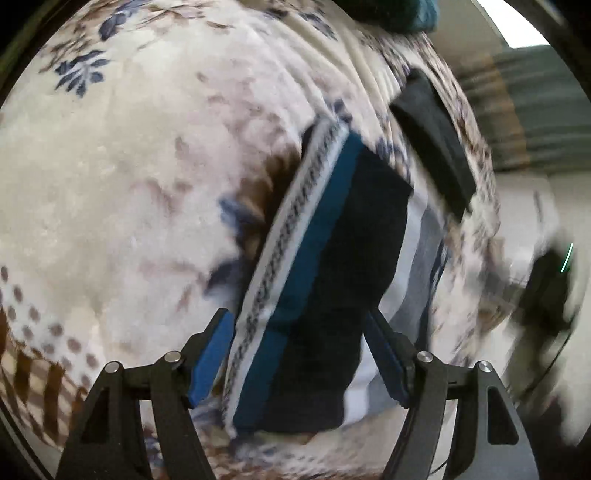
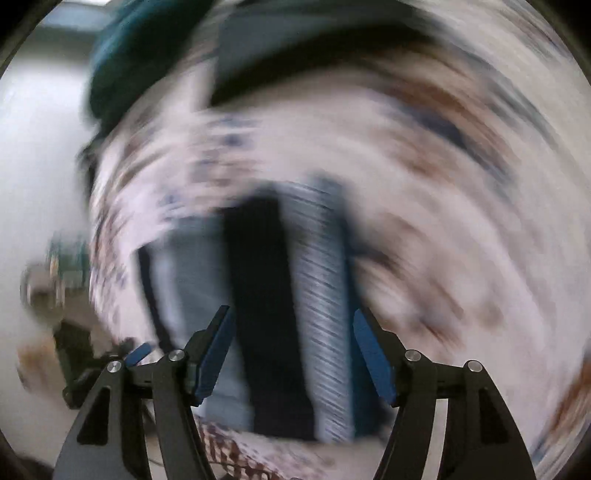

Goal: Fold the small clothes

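Up close, left gripper (image 1: 297, 321) spread wide, blue pads (image 1: 212, 360) either side of folded garment (image 1: 332, 277), nothing pinched; whether pads touch cloth, cannot tell. Right gripper (image 2: 291, 319) likewise spread wide over same garment (image 2: 266, 314), holding nothing. Right view badly smeared.

No legible writing anywhere. Patterned white waistband (image 1: 291, 229) along garment's left edge in left view; marks on it too blurred to read as letters. Same band (image 2: 323, 295) ribbed and grey-white in right view.

Garment: dark navy middle, blue stripe (image 1: 314, 258) just beside waistband, pale grey-white panel (image 1: 417, 266) on far side. Lies flat on floral blanket (image 1: 129, 166), cream with blue and brown leaf prints, dotted and checked border near left gripper.

Further out in left view, flat black folded piece (image 1: 432, 140) on blanket, apart from garment. Beyond that, teal cloth (image 1: 406, 14) at top edge. Right view shows dark slab (image 2: 295, 48) and teal cloth (image 2: 125, 55) at far end too, both smeared.

Off blanket's edge in left view, dark blurred shape (image 1: 546, 291), kind not told. In right view, other gripper (image 2: 92, 365) low at left, blue pad showing.
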